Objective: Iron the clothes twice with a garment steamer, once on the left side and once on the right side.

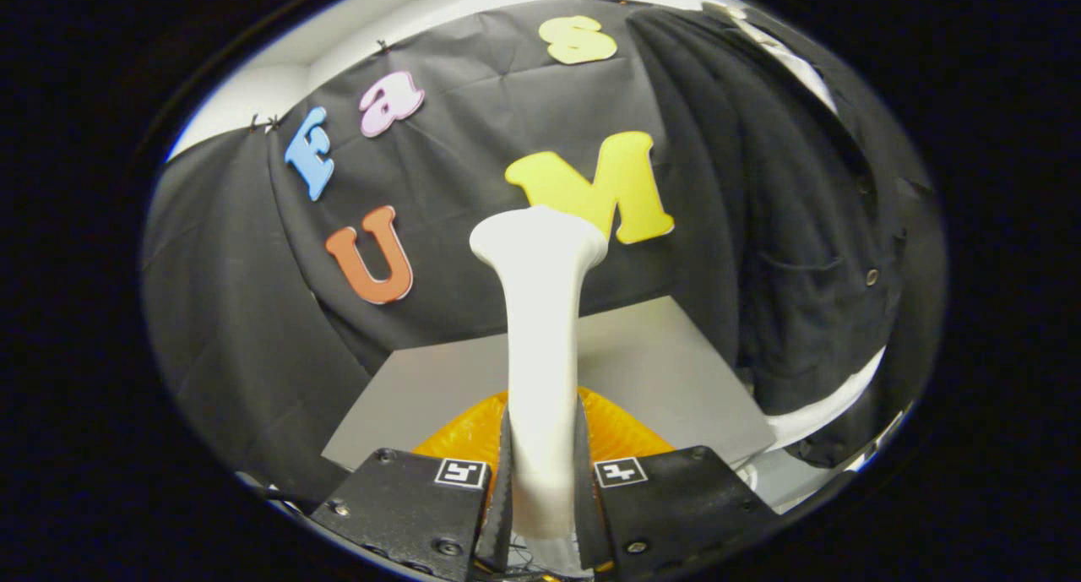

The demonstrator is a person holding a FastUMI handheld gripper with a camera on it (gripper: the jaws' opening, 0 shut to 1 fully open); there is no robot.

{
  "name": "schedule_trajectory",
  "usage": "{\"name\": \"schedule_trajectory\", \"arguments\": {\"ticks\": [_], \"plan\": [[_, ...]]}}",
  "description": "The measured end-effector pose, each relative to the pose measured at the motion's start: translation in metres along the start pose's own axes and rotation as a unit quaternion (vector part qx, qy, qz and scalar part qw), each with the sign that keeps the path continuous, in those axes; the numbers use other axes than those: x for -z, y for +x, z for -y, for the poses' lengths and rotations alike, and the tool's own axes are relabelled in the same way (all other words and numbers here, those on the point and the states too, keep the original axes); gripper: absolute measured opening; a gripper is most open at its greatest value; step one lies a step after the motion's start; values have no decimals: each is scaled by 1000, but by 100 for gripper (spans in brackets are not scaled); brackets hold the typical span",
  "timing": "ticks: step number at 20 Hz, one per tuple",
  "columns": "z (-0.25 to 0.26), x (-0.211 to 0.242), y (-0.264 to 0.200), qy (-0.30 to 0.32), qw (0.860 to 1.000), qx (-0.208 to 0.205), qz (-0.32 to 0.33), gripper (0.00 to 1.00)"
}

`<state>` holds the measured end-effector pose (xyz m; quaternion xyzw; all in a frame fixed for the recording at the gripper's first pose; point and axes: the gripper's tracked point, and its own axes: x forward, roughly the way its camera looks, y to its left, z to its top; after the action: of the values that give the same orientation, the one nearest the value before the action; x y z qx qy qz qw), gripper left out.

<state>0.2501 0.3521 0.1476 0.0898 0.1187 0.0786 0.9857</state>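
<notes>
The gripper (545, 481) sits at the bottom centre of the frame, its two fingers closed tight against the sides of the steamer (540, 329), a pale wand that rises up the middle of the frame and flares into a wide head near the centre. Both fingers press on its handle, so the hold looks firm, with no gap on either side.

The garment (785, 227), a dark buttoned jacket or shirt with a chest pocket, hangs at the right of the frame, reaching from the upper right down toward the lower right. The steamer head is well apart from it and points at the wall rather than at the cloth. Below and behind the handle lies an orange base (629, 430) on a grey tabletop (676, 371).

Judging from this, neither pass has begun, and the wand needs to swing right to meet the fabric.

Risks from here:
- the handle is smooth and tapered, so a quick swing could let it twist or slide in the fingers
- the head could snag a button or the pocket edge and drag the garment off its hanger
- whether a hose trails below is hidden; if one does, it could tug the orange base across the tabletop
</notes>
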Motion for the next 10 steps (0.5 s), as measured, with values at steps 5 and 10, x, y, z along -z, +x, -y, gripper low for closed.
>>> {"name": "schedule_trajectory", "arguments": {"ticks": [5, 10], "plan": [[76, -45, -80, 23, 995, 45, 84, 33], [136, -82, -156, 14, 984, 99, 148, 33]]}}
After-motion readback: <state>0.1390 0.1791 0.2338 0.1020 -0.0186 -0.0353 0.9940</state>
